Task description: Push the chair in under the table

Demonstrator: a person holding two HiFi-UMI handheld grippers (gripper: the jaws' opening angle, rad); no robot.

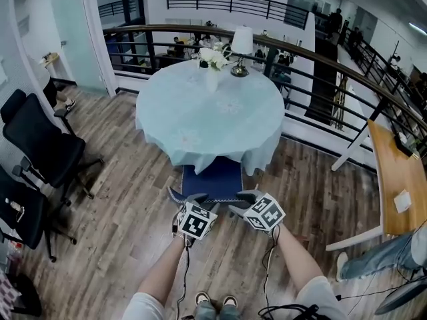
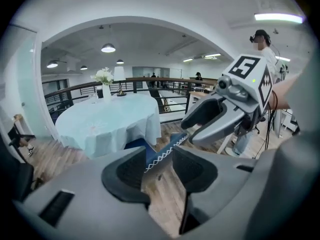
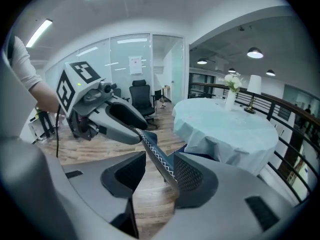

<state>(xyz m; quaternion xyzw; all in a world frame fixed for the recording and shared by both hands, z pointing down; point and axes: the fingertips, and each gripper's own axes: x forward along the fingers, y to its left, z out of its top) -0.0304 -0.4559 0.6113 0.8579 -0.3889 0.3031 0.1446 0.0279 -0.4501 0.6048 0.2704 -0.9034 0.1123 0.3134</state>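
between left hand-held gripper (image 2: 159, 156) jaws lies chair back (image 2: 170, 144).

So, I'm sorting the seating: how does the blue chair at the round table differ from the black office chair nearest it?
The blue chair is blue with white zigzag trim along its back; the black office chair is plain black with armrests. The blue chair sits partly under the round table; the office chair stands away from any table. Both stand upright on the wood floor.
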